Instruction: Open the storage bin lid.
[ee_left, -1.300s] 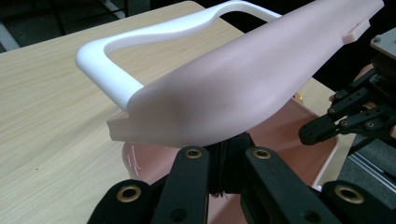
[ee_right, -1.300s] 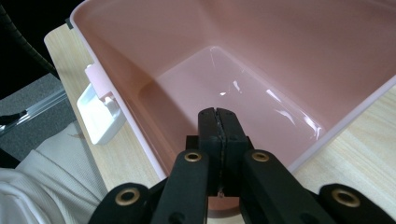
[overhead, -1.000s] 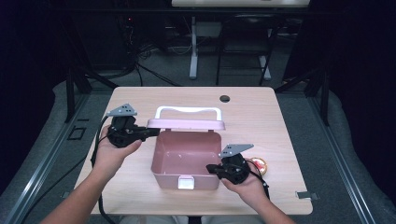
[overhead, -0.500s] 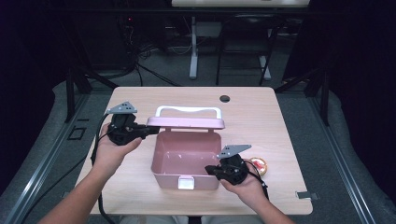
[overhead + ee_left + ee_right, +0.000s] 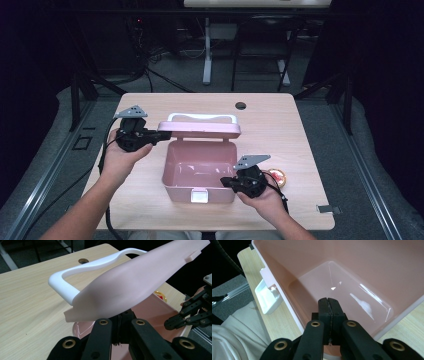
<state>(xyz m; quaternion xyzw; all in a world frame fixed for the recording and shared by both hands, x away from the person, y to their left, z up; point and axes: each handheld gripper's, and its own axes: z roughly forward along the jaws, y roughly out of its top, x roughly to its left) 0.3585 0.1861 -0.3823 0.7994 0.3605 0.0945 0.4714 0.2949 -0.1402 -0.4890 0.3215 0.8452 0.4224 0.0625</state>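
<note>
Left gripper fingers pinch the pink lid; right gripper fingers closed, empty.

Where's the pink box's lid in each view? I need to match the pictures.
High view: the lid stands open along the box's far edge, middle of the table.
Left gripper view: it fills the upper right, its white handle at upper left.
Right gripper view: not in it; this looks into the box.
Shared landmark: the box's white latch.
</note>
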